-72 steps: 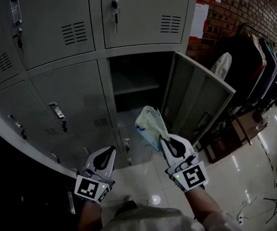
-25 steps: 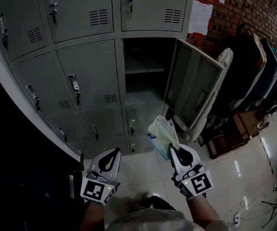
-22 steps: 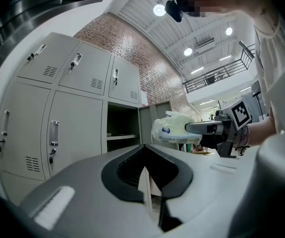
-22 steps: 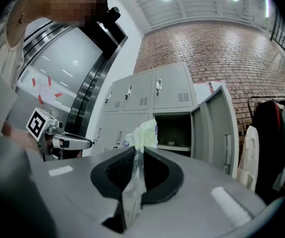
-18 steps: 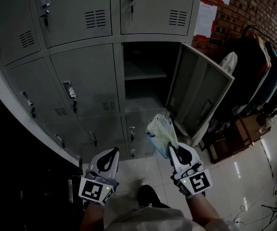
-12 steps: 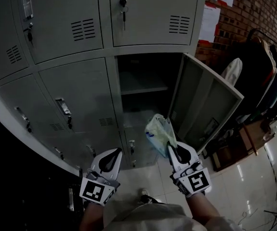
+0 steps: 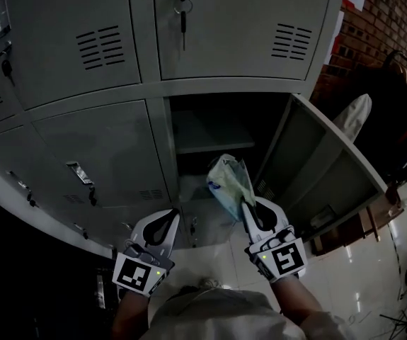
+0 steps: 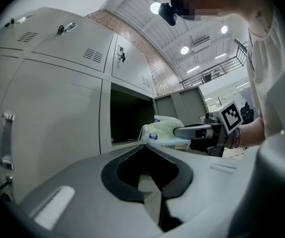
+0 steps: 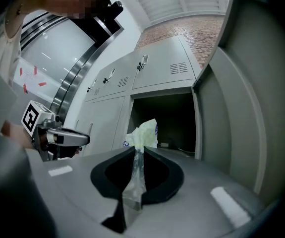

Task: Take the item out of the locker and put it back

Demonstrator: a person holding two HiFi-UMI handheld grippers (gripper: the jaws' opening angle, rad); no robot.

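The right claw (image 7: 245, 204) grips the neck of a pale plastic bag (image 7: 227, 181), which sticks out at its 12 o'clock, just outside the open locker compartment (image 7: 214, 129). The left claw (image 7: 170, 217), at its 9 o'clock, is closed and empty.

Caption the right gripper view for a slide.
Right gripper shut on the twisted neck of a pale plastic bag, held up in front of the open locker compartment.
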